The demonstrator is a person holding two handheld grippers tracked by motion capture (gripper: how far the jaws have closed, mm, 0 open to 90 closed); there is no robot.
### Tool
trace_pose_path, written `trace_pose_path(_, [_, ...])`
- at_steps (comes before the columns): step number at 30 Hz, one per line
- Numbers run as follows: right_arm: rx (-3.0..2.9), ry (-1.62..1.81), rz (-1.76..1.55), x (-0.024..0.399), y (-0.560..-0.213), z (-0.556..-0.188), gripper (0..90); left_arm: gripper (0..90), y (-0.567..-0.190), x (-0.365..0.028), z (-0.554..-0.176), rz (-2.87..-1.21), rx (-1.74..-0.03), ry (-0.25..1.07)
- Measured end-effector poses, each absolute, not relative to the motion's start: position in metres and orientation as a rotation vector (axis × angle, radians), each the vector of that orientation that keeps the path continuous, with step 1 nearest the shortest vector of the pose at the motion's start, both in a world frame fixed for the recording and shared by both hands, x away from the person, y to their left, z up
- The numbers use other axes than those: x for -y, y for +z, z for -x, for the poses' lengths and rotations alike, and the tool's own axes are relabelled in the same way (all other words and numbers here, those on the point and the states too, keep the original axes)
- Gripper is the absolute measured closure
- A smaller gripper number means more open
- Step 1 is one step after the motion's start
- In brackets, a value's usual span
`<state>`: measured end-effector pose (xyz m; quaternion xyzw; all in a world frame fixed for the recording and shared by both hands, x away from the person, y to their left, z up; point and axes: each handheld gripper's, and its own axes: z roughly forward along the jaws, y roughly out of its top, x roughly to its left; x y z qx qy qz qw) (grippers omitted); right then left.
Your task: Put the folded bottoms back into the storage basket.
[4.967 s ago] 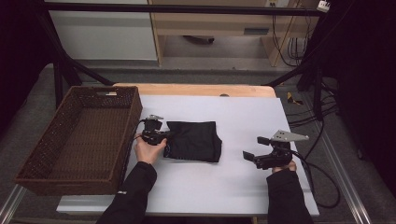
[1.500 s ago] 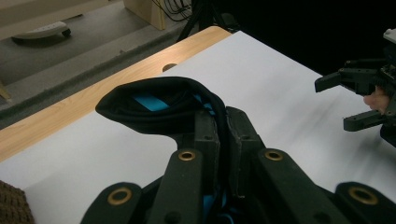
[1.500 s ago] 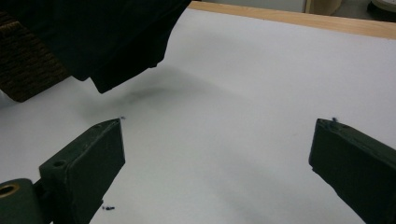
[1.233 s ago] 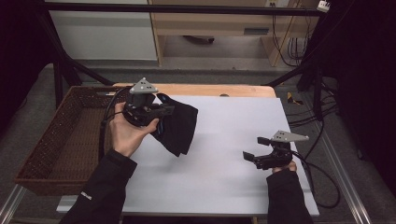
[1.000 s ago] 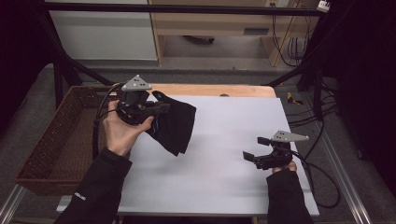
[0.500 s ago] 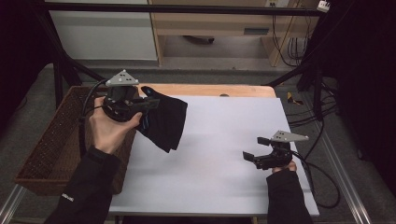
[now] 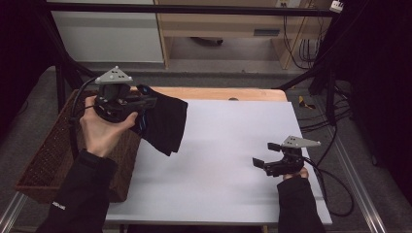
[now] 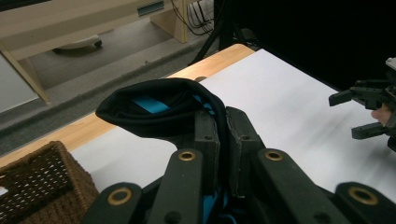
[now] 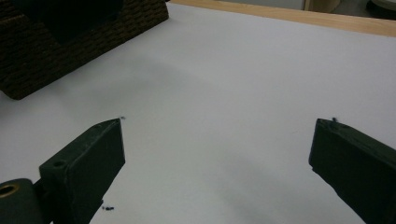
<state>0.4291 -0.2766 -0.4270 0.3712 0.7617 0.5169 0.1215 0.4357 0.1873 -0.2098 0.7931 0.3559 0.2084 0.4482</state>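
A white table [image 7: 228,160] stands before a dark room. The left hand-held gripper [image 7: 145,104] is clenched on a folded black cloth [image 7: 165,124], lifted beside the wicker basket [image 7: 48,160], likely its destination. The right hand-held gripper [image 7: 266,154] rests released, well apart.

The black cloth [image 7: 163,121] hides the left tool's [image 7: 145,104] tips.

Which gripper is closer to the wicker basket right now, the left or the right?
The left. The left gripper hangs above the wicker basket at its near-table edge, jaws clamped on a black cloth. The right gripper rests far across the table, jaws open.
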Motion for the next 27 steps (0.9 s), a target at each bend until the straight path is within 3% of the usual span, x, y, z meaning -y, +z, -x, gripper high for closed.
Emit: trace_pose_path(27, [-2.224,1.51,-1.083,0.277,-0.427,-0.429,3.6,84.3,-0.18,-0.238,-0.43,-1.888,-0.941,0.57])
